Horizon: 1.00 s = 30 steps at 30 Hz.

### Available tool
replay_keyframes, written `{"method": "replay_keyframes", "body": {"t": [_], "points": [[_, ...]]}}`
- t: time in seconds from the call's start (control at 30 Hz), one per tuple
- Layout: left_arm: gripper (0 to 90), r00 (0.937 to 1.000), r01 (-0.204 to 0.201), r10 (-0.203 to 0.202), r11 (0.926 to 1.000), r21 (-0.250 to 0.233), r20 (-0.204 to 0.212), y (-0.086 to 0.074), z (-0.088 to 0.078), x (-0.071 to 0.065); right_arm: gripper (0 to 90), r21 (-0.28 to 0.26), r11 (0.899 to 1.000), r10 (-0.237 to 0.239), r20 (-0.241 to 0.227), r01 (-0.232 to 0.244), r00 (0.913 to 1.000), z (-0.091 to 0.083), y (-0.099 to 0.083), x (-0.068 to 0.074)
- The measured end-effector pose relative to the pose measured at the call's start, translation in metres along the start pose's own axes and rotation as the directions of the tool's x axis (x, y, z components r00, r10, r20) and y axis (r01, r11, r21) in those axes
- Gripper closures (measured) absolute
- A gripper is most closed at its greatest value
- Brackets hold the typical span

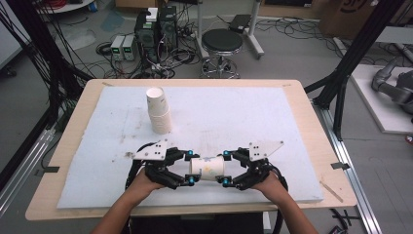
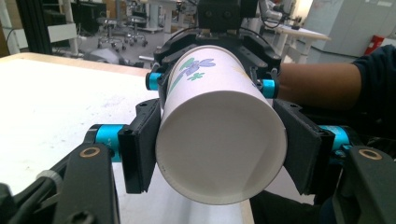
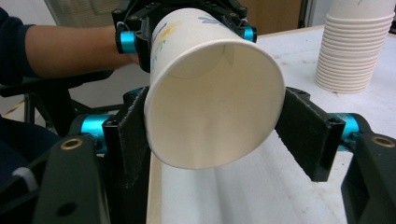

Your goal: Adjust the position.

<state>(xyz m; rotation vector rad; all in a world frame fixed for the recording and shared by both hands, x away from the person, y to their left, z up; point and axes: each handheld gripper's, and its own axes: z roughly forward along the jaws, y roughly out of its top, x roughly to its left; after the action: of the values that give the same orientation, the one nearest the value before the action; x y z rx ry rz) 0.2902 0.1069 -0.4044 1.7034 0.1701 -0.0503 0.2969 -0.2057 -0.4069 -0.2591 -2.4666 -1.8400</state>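
A: Where's the paper cup [image 1: 207, 168] now?

B: Lying on its side just above the white mat [image 1: 243, 117], near the middle of the front edge of the bench [image 1: 311, 126]. It is carried between both tools.

A: So both sets of jaws are on it?

B: Yes. The left gripper [image 1: 190, 168] has its jaws drawn narrow on the closed base end, with a pad against each side. The right gripper [image 1: 225, 169] grips the open mouth end, and the rim looks pressed slightly oval there.

A: And the stack of cups [image 1: 158, 112]?

B: It stands upside down toward the back edge, left of the middle and well apart from the held cup.

A: How far along would you say this is?

B: About midway, I'd judge. The cup is up off the mat and shared by both hands. Neither tool has let go yet, and the cup has not been set down or put on the stack. I can't tell whether a second cup is nested inside it.
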Motion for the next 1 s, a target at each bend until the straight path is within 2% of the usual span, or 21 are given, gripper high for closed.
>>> {"method": "replay_keyframes", "body": {"t": [0.07,0.13,0.2,0.3,0.5,0.7,0.77,0.9,1.0], "points": [[31.8,0.9999,0.004,-0.004,0.9999,0.015,-0.014,0.001,0.0,-0.001,29.4,0.011,1.0,0.001,0.003,-0.001,1.0,0.0,0.001,0.0],[22.6,0.999,0.018,-0.017,0.9993,0.032,-0.041,0.003,0.001,-0.003,29.4,0.027,1.0,0.0,0.008,0.0,1.0,-0.001,0.002,-0.001],[16.6,0.9978,0.01,-0.006,0.9977,0.067,-0.066,0.005,0.0,-0.004,29.4,0.041,0.999,0.004,0.015,-0.004,0.9999,-0.003,0.003,-0.002],[15.4,0.9971,0.002,0.007,0.9937,0.112,-0.076,0.008,0.0,-0.004,29.4,0.07,0.998,0.001,0.035,-0.003,0.9994,-0.005,0.005,-0.003],[15.3,0.993,-0.017,0.04,0.9804,0.196,-0.111,0.014,-0.001,-0.004,29.4,0.134,0.991,-0.011,0.051,0.004,0.9986,-0.007,0.013,-0.004],[15.4,0.9897,-0.018,0.05,0.9727,0.231,-0.134,0.018,-0.002,-0.003,29.3,0.217,0.975,-0.054,0.072,0.037,0.9959,-0.007,0.026,-0.004],[15.5,0.9885,-0.019,0.056,0.9685,0.248,-0.141,0.019,-0.002,-0.003,29.3,0.247,0.968,-0.067,0.085,0.044,0.9942,-0.007,0.031,-0.005],[15.6,0.9851,-0.026,0.075,0.9544,0.297,-0.155,0.02,-0.002,-0.002,29.4,0.298,0.953,-0.093,0.095,0.061,0.9912,-0.004,0.039,-0.005],[15.6,0.9848,-0.022,0.073,0.9512,0.308,-0.157,0.021,-0.001,-0.002,29.3,0.328,0.942,-0.11,0.091,0.075,0.9898,-0.001,0.044,-0.005]]}}
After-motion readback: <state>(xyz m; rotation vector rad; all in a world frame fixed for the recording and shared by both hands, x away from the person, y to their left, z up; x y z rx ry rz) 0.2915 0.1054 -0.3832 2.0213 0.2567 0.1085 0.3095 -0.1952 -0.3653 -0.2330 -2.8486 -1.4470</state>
